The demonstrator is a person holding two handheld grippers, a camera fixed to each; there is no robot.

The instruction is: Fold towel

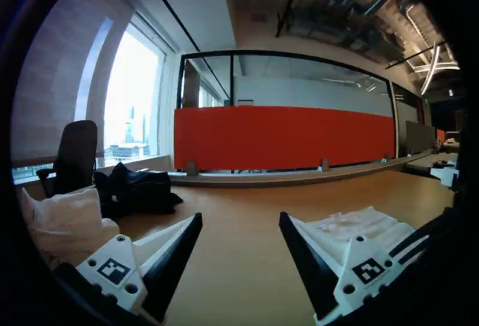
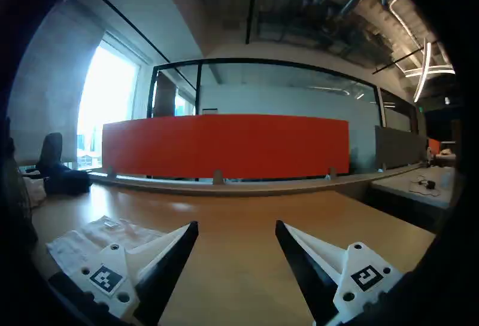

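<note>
The left tool [image 1: 239, 218] and right tool [image 2: 236, 224] hover low over the table [image 2: 239, 278], jaws apart, holding nothing. The white towel [image 2: 90, 239] lies spread between them, its near side cut off behind the tools. Folding seems unstarted; next, each tool must pinch 1 corner. Toward the far left edge sit a cloth heap [image 1: 66, 224] and a black bag [image 1: 132, 191].

Your left gripper [image 1: 240, 215] has two wedge-shaped fingers [image 1: 161, 260]: white plastic on the outside, black on the inner faces, tapering to sharp tips. Each one has a little black-and-white square marker [image 1: 114, 270] near the base, with round screw holes [image 1: 121, 238] dotted around it. Your right gripper [image 2: 236, 224] is the same build: white shells, black inner faces, one square tag per finger, holes around it.
</note>
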